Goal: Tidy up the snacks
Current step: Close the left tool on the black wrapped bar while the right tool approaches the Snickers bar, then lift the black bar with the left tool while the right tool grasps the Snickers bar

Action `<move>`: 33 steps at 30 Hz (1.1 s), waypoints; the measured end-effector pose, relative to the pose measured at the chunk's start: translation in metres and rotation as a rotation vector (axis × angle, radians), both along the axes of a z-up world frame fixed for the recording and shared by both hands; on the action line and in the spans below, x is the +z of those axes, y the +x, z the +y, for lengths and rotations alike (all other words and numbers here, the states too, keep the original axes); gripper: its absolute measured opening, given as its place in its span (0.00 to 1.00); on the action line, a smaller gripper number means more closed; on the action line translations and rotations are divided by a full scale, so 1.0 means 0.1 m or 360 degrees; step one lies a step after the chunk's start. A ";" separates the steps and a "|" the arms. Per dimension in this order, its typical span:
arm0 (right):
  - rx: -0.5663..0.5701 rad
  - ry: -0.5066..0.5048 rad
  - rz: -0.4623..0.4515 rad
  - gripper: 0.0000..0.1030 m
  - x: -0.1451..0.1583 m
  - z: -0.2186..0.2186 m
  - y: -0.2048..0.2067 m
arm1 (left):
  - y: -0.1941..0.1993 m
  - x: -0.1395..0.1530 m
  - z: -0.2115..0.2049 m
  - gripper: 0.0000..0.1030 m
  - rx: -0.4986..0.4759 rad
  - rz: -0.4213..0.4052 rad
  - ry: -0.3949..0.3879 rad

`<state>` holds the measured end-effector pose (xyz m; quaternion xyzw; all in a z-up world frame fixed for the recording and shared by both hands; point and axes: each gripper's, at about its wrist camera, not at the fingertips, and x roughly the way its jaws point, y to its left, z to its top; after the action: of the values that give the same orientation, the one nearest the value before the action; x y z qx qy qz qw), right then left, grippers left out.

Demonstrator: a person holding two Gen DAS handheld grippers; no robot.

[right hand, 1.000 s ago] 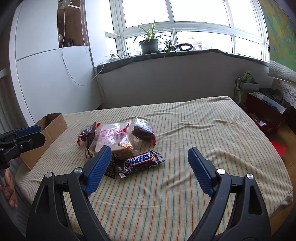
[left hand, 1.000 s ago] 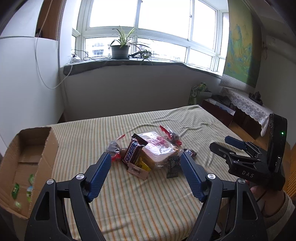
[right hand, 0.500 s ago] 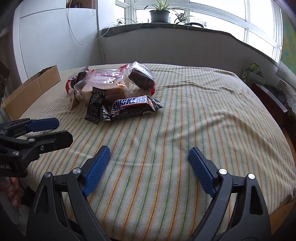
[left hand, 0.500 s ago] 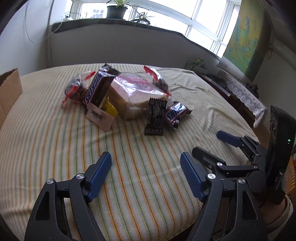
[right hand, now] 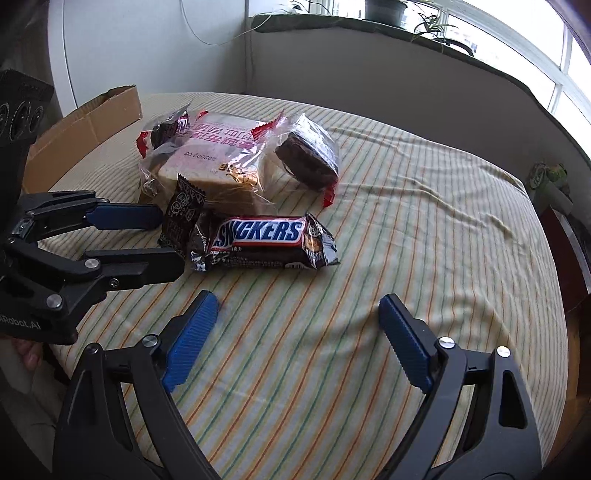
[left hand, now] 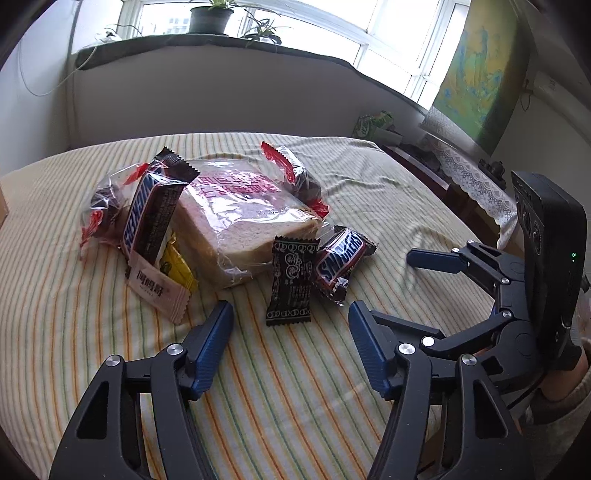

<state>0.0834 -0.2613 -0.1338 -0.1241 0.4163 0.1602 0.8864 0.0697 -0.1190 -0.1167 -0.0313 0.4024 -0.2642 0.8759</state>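
While both wide-open, left gripper [left hand: 290,319], right gripper [right hand: 298,310] now nearer snack pile [left hand: 236,218].

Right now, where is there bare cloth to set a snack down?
Bare striped cloth runs from the Snickers bar toward the bed's right side. It is crowded around the bagged bread and black sachet, near the left gripper.

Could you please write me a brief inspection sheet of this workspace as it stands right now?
Surface: striped cloth, wrinkled.
Job's things: bagged bread, two Snickers bars, black sachet, pink sachet, yellow packet, wrapped chocolate cakes, all piled together; cardboard box apart.
Clutter: nothing seen.
Grippers: left gripper and right gripper open, empty.
Cables: white cable on wall.
Surroundings: windowsill plants, wall painting.
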 end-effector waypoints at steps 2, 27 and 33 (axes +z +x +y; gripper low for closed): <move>0.0043 -0.0022 0.0007 0.88 0.00 0.04 0.07 | 0.04 0.00 -0.01 0.54 -0.0010 0.0006 -0.0001; 0.0142 0.0106 -0.0008 0.04 0.02 0.29 0.08 | 0.15 -0.06 0.25 0.18 0.0021 0.0085 -0.0165; 0.0066 0.0173 0.0007 0.57 0.12 0.15 0.05 | 0.04 -0.04 0.46 0.18 0.0054 0.0085 -0.0188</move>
<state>0.0885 -0.2463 -0.1217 -0.0841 0.4063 0.2012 0.8873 0.0737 -0.0731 -0.1205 -0.0966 0.4087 -0.2718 0.8659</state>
